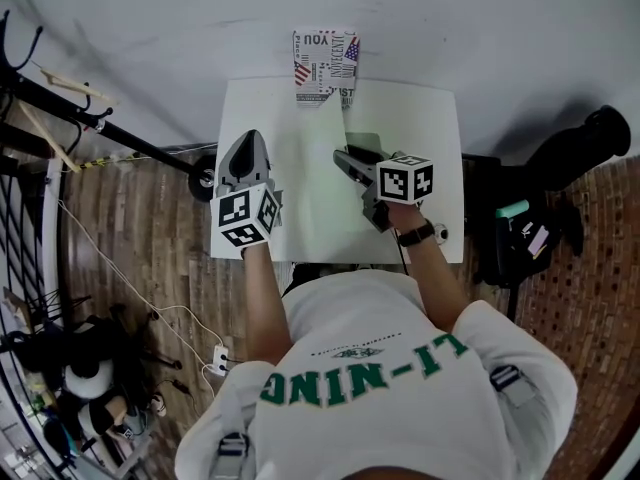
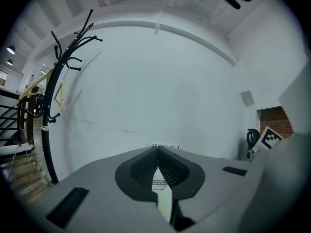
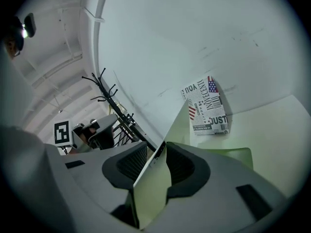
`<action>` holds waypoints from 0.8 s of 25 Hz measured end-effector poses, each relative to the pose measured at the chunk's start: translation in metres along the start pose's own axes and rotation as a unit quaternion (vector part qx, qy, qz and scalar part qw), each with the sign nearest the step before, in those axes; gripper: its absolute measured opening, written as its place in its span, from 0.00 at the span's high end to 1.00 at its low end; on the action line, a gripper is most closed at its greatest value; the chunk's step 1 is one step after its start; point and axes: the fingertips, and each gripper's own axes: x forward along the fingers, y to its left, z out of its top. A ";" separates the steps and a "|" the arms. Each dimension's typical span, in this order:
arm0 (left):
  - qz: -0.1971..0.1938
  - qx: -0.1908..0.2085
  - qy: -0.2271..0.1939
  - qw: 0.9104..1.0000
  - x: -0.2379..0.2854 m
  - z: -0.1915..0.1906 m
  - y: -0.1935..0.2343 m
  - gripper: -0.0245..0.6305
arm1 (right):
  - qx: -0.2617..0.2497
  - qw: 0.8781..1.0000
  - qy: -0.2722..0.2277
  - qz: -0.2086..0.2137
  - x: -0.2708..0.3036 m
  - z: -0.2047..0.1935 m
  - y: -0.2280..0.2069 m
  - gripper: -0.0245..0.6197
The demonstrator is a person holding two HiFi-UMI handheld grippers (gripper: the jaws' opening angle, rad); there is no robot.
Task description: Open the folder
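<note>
Jaws of the right gripper (image 3: 156,152) are clamped on the pale green front cover (image 3: 154,188) of the folder (image 1: 305,188). The cover stands edge-on between the ribbed pads and tilts up off the white table (image 1: 420,118). The rest of the folder lies flat on the table's middle, between the two grippers. The left gripper (image 2: 158,152) is at the folder's left edge, its tips pressed together with nothing visibly pinched. A printed box (image 1: 325,63) stands at the table's far edge against the wall. A black coat rack (image 2: 53,91) stands to the left.
</note>
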 end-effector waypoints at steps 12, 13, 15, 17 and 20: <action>0.027 -0.032 -0.013 0.999 -0.003 0.001 0.061 0.94 | -0.033 0.998 0.038 0.040 0.054 0.002 0.054 0.72; 0.029 -0.034 -0.014 0.999 -0.004 0.002 0.067 0.94 | -0.035 0.998 0.043 0.043 0.059 0.001 0.058 0.71; 0.034 -0.036 -0.015 0.999 -0.006 0.003 0.079 0.94 | -0.038 0.997 0.053 0.052 0.071 -0.003 0.067 0.70; 0.040 -0.041 -0.015 0.998 -0.007 0.002 0.091 0.94 | -0.044 0.995 0.063 0.058 0.084 -0.007 0.076 0.69; 0.049 -0.047 -0.009 0.998 -0.008 -0.005 0.107 0.94 | -0.051 0.994 0.076 0.062 0.103 -0.014 0.085 0.67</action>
